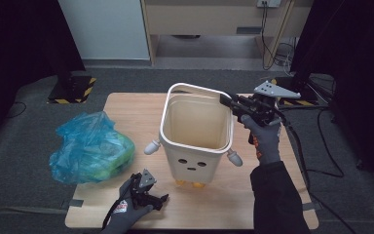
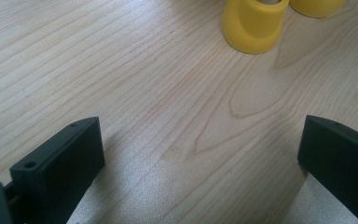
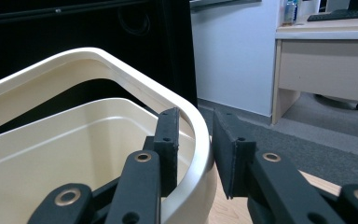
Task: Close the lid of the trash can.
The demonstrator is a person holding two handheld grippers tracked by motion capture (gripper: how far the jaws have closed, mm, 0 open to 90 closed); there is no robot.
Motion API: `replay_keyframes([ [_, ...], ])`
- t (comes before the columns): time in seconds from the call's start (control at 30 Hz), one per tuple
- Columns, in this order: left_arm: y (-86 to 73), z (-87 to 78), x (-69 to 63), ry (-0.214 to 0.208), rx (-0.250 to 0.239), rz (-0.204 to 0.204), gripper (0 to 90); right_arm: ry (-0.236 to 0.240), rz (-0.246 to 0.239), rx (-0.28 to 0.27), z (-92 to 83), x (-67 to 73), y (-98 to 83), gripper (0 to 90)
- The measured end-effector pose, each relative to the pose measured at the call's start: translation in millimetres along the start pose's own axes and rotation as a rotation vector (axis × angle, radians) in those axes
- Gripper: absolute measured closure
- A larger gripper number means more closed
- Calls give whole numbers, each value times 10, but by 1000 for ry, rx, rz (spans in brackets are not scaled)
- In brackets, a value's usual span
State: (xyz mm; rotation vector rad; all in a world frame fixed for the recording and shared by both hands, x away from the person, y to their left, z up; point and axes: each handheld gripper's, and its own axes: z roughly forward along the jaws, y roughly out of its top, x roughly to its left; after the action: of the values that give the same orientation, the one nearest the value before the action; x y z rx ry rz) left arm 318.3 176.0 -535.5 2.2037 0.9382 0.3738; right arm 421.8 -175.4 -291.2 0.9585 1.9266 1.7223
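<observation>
A blue bag (image 1: 91, 146) with something green inside sits on the left of the tabletop (image 1: 126, 112), well apart from the bin (image 1: 197, 141). Nothing else is on the wood, and nothing stands between either hand and the bin.

The bin is a cream thing with a little face, stubby side arms and yellow feet (image 2: 254, 25), standing upright in the middle of the tabletop. The right tongs (image 1: 226, 101) are up at its far right corner, straddling the rim (image 3: 200, 135): one jaw inside, one outside. In the right gripper view the inner jaw looks pressed to the rim, while a thin gap shows by the outer one, so it can't really be said whether they're clamped on it or just sitting around it.

The left tongs (image 1: 161, 199) rest low near the front edge, jaws wide apart with only bare wood between them, the bin's feet a bit ahead.

The bag's contents are too blurry to name, and the bin's bottom is hidden by its own wall.
</observation>
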Motion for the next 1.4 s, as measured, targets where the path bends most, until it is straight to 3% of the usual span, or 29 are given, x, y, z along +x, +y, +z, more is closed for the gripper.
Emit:
replay_keyframes([
  [0.57,0,0,2,1,0,3,0,1,12,28,-23,7,101,734],
  [1.2,0,0,2,0,0,3,0,-52,4,68,60,50,62,722],
  [1.4,0,0,1,1,0,3,0,-63,-10,39,54,39,36,654],
])
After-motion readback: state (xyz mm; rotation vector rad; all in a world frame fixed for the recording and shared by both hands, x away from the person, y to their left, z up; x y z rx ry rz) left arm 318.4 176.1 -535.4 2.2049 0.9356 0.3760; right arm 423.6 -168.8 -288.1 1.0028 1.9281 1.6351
